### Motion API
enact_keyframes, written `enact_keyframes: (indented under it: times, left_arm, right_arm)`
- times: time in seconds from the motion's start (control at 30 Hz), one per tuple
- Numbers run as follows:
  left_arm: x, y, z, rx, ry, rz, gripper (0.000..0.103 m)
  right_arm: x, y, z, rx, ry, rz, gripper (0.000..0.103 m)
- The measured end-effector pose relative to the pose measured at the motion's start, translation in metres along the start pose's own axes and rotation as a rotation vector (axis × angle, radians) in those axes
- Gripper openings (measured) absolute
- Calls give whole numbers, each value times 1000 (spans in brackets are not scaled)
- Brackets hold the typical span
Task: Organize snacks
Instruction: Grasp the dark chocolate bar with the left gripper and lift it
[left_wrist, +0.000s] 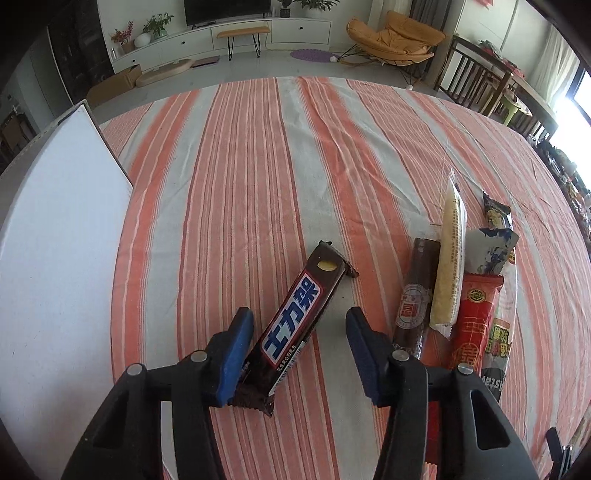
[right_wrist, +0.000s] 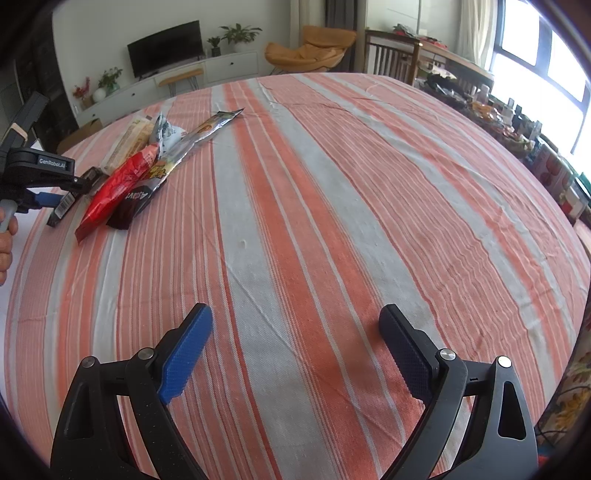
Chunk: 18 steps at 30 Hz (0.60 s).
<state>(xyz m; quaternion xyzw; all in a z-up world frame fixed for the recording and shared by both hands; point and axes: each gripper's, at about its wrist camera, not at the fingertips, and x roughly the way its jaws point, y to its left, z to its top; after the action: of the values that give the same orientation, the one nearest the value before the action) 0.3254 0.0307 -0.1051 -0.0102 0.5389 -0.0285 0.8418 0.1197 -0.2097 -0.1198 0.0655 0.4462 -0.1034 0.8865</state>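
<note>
A dark brown chocolate bar (left_wrist: 295, 314) with a blue-and-white label lies slanted on the striped cloth between the jaws of my left gripper (left_wrist: 299, 314). The left blue pad (left_wrist: 232, 354) touches the bar's near end; the right pad (left_wrist: 364, 354) stands clear of it, so the gripper is open. To the right is a pile of snacks: a brown stick (left_wrist: 412, 295), a long yellow packet (left_wrist: 448, 266), a red packet (left_wrist: 476, 317) and a white-blue one (left_wrist: 487, 251). My right gripper (right_wrist: 295, 310) hovers open over bare cloth, nothing between its fingers.
A white flat board or box (left_wrist: 62, 240) stands at the table's left edge. In the right wrist view the snack pile, with the red packet (right_wrist: 118, 184) and a long silver one (right_wrist: 199, 136), lies far left beside the left gripper (right_wrist: 55, 201) and a hand (right_wrist: 5, 240).
</note>
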Motion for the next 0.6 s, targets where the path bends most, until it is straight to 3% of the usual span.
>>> enact_keyframes:
  times: [0.03, 0.07, 0.2, 0.33, 0.47, 0.6]
  left_arm:
    - [-2, 0, -2, 2, -13, 19, 19]
    - [-4, 2, -4, -18, -18, 19, 17]
    - [-18, 9, -33, -115, -25, 27, 16]
    - [-42, 4, -88, -159, -30, 7, 16]
    - [-68, -12, -148, -84, -52, -4, 17]
    - [-82, -17, -180, -41, -77, -32, 17]
  right_arm:
    - [0, 0, 0, 0, 0, 0, 94]
    - [0, 0, 0, 0, 0, 0, 95]
    - [0, 0, 0, 0, 0, 0, 95]
    - [0, 0, 0, 0, 0, 1, 95]
    - [0, 0, 0, 0, 1, 1, 95]
    - [0, 0, 0, 0, 1, 1, 95]
